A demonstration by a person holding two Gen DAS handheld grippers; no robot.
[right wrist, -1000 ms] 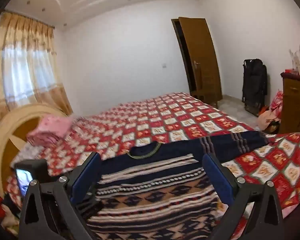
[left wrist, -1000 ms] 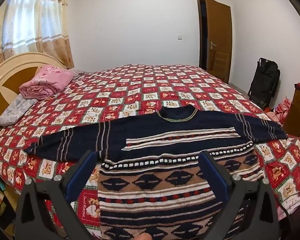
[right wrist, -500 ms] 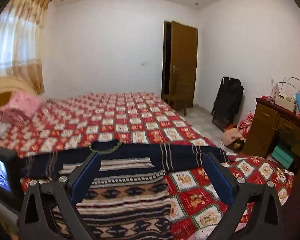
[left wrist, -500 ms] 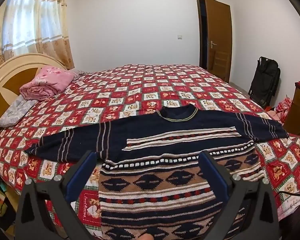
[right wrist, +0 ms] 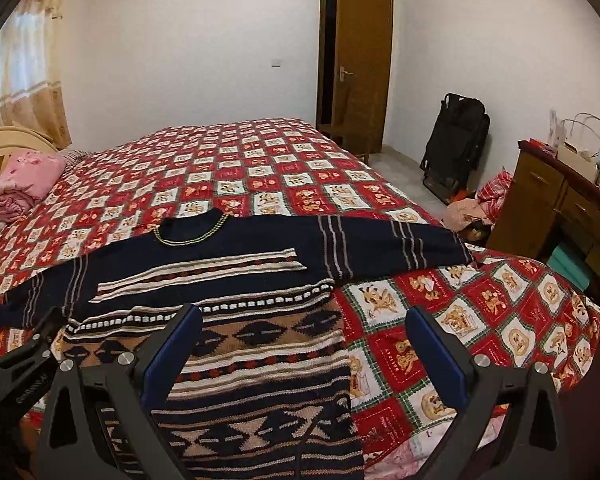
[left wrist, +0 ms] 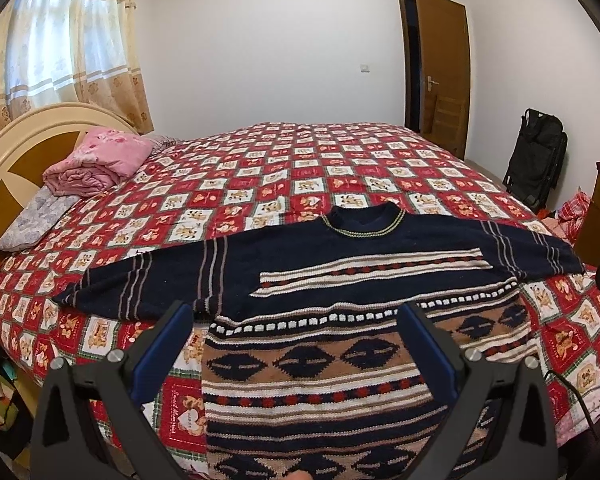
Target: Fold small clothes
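Spread across the bed's red checked quilt [left wrist: 340,168], the patterned knit sweater [left wrist: 320,264] is lying flat near the front edge, sleeves stretched out to both sides. You are holding the left hand-held gripper [left wrist: 296,344] and the right hand-held gripper [right wrist: 304,348] above its lower half, both with fingers wide apart, gripping nothing.

Both wrist views toward sweater [left wrist: 340,280]
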